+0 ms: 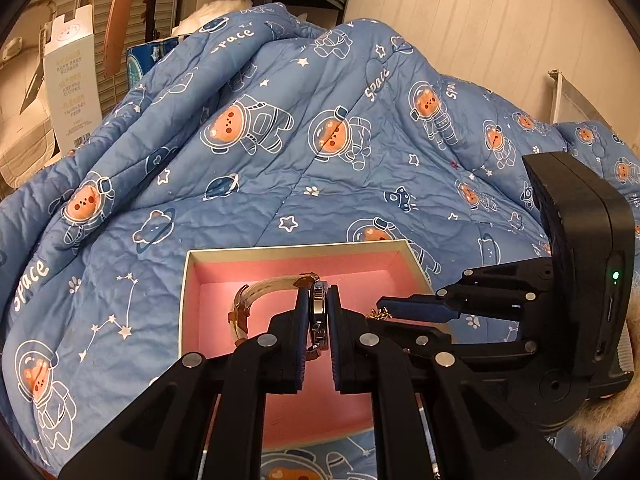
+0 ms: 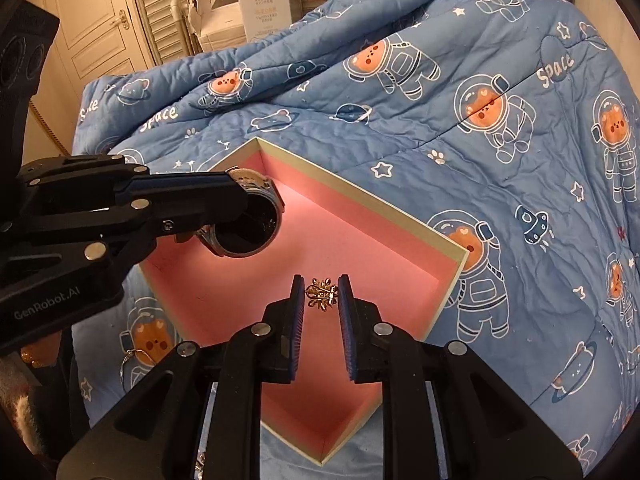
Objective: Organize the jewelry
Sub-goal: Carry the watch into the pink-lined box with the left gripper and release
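Observation:
A pink-lined box with cream walls lies on the blue quilt. My left gripper is shut on a silver wristwatch with a pale strap, held over the box; the watch also shows in the right wrist view. My right gripper reaches in from the box's right side, and its jaws are narrowly apart around a small gold brooch on the pink floor. In the left wrist view the right gripper shows at the box's right edge with a bit of gold beside it.
A blue space-bear quilt covers the bed and rises behind the box. A key ring lies on the quilt left of the box. A white carton, shelves and a door stand behind.

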A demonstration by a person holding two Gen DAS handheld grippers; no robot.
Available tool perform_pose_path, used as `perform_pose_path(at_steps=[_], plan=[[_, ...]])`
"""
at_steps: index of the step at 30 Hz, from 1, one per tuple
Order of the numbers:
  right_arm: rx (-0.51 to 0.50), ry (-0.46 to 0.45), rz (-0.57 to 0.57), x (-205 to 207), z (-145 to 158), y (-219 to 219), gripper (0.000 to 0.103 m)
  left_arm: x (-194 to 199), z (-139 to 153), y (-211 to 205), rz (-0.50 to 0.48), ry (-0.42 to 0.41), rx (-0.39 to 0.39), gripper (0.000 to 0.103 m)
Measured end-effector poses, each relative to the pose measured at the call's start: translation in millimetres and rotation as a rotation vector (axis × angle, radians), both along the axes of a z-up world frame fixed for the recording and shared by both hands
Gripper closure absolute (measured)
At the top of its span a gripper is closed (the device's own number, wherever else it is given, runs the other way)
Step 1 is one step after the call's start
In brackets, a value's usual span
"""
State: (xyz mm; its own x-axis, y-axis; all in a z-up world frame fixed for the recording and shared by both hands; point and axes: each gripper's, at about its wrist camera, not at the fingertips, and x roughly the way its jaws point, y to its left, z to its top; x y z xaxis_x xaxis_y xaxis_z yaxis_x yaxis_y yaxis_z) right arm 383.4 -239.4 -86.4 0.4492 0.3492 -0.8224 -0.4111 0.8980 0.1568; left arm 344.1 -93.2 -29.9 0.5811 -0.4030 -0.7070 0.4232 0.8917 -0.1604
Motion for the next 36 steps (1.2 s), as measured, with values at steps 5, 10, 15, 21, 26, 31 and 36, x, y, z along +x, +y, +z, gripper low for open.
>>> perform_pose_path(at_steps=[5, 10, 15, 21, 26, 31, 36], plan=[[-0.030, 0.019, 0.035, 7, -9, 7, 0.085, 15, -16, -10, 0.002, 0.063, 0.019, 0.094], [-0.034, 0.039, 0.073, 9, -12, 13, 0.085, 25, -24, -18, 0.001, 0.092, 0.043, 0.094], [-0.006, 0.088, 0.082, 14, -22, 15, 0.085, 32, -30, -18, 0.018, 0.124, 0.033, 0.094], [-0.014, 0.125, 0.090, 15, -35, 20, 0.085, 34, -35, -21, 0.021, 0.138, 0.042, 0.094], [-0.006, 0.133, 0.089, 16, -38, 21, 0.085, 35, -37, -21, 0.030, 0.142, 0.026, 0.094], [-0.007, 0.127, 0.088, 17, -39, 22, 0.085, 35, -37, -18, 0.037, 0.149, 0.008, 0.094], [0.005, 0.115, 0.093, 16, -37, 21, 0.075, 29, -31, -14, 0.044, 0.118, -0.009, 0.085]])
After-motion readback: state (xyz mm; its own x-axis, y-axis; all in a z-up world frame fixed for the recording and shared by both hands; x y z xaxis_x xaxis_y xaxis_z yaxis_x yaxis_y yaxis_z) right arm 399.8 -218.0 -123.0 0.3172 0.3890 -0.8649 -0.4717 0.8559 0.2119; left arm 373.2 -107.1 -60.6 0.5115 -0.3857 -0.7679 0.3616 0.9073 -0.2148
